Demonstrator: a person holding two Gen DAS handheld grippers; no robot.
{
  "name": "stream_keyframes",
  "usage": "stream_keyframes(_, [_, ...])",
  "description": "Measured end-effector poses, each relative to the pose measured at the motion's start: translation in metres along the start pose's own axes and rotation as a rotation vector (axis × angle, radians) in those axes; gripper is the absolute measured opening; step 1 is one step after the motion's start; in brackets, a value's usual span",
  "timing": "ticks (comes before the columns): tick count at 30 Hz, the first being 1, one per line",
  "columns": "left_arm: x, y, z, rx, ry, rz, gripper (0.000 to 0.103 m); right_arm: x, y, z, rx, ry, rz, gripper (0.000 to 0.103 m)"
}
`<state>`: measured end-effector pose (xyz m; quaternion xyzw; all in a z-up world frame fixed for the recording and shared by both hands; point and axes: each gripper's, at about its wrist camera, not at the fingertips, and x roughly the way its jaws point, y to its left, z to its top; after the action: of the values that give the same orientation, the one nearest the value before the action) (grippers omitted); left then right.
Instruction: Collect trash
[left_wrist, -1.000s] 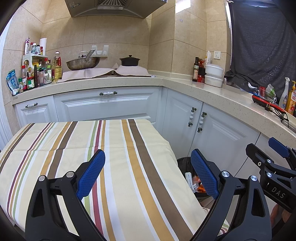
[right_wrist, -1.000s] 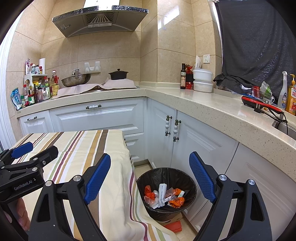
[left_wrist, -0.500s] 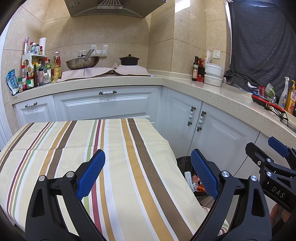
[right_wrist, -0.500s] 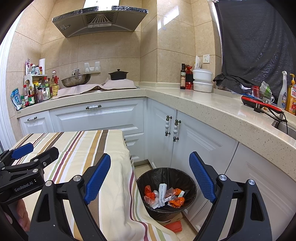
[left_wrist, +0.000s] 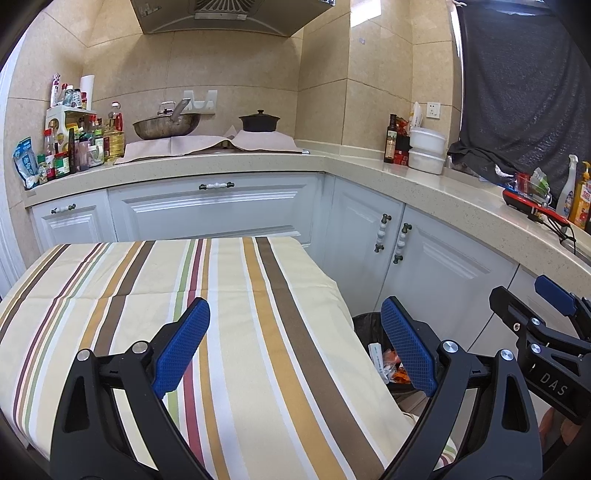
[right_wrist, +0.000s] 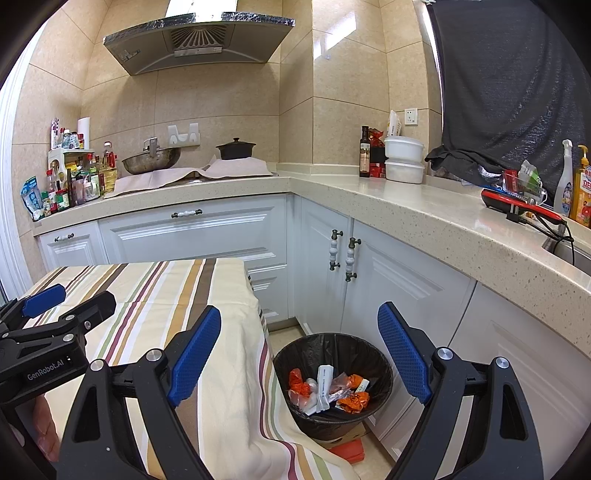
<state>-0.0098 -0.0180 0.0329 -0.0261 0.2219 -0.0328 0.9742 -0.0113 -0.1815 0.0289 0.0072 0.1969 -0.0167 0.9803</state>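
- Black bin (right_wrist: 332, 380), lined with a dark bag, is seen on the floor beside the striped-cloth desk (left_wrist: 147, 295).
- Orange and white trash (right_wrist: 327, 387) is held inside it.
- Left tongs (left_wrist: 295, 343) are spread wide, nothing gripped.
- Right tongs (right_wrist: 299, 350) are likewise spread wide above the bin, nothing gripped.

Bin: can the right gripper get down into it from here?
Probably yes. The right gripper is open and empty, with the bin on the floor straight ahead and below it, mouth uncovered. The table edge lies to the bin's left, the cabinets behind; neither blocks the way.
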Motion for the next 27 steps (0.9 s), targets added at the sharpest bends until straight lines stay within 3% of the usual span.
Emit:
stream_keyframes(14, [-0.0067, -0.0050, 0.0031, 0.032, -0.028, -0.006, 0.092, 0.0000, -0.0005, -0.0008, 0.001, -0.001, 0.000, 0.084])
stream_keyframes(17, [-0.0074, -0.0046, 0.0033, 0.024, -0.035, -0.003, 0.098, -0.0001, -0.0004, -0.0011, 0.001, 0.000, 0.000, 0.084])
stream_keyframes(27, [0.0018, 0.0018, 0.0035, -0.001, 0.003, -0.033, 0.098, -0.0003, 0.0013, -0.0008, -0.001, 0.005, 0.007, 0.084])
